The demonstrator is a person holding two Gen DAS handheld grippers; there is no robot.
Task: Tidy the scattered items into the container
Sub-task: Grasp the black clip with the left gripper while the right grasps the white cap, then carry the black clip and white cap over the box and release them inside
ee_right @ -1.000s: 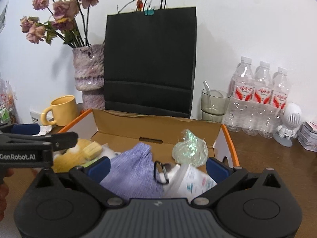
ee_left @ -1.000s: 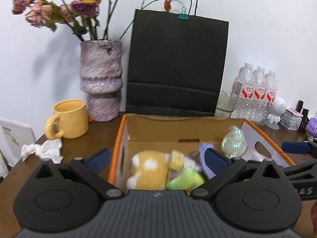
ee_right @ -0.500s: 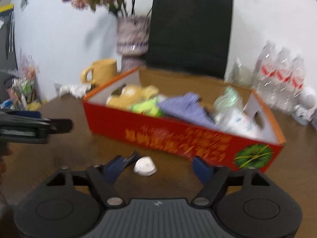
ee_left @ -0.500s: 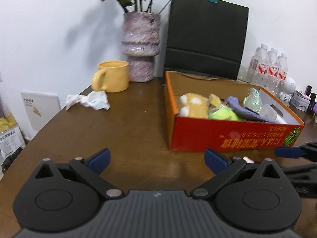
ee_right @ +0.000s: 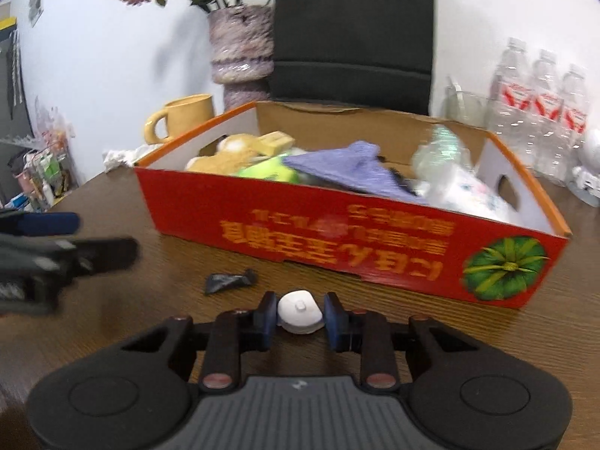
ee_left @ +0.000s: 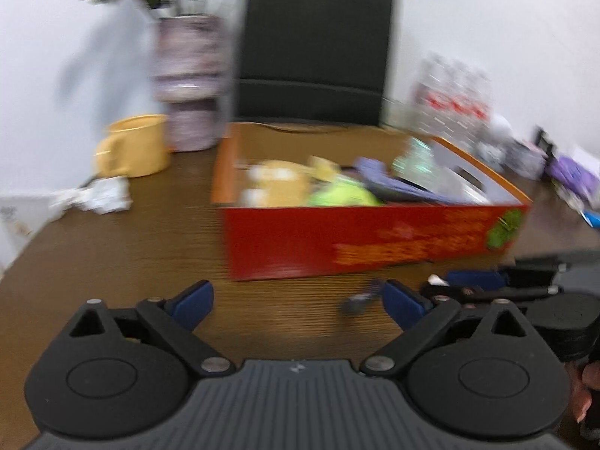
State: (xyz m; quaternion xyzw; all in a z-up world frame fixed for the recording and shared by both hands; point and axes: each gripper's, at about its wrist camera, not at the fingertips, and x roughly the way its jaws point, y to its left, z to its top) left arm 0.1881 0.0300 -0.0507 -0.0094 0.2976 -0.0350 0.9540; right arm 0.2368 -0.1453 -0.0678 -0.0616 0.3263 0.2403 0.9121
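A red cardboard box (ee_right: 337, 236) holds a yellow plush toy (ee_right: 228, 153), a green ball (ee_right: 268, 168), a purple cloth (ee_right: 352, 167) and other items; it also shows in the left wrist view (ee_left: 356, 240). My right gripper (ee_right: 300, 317) is shut on a small white round object (ee_right: 299, 312) on the table in front of the box. A dark crumpled scrap (ee_right: 229, 281) lies just left of it, blurred in the left wrist view (ee_left: 358, 300). My left gripper (ee_left: 296, 300) is open and empty over the table, left of the right gripper (ee_left: 476, 285).
A yellow mug (ee_right: 183, 116), a purple vase with dried flowers (ee_right: 240, 48) and a black paper bag (ee_right: 352, 30) stand behind the box. Crumpled white tissue (ee_left: 101, 195) lies by the mug. Water bottles (ee_right: 540, 108) stand at the back right.
Both grippers pulled back from over the box to the table in front of it. My right gripper closed on the white object. The left view is now blurred by motion.
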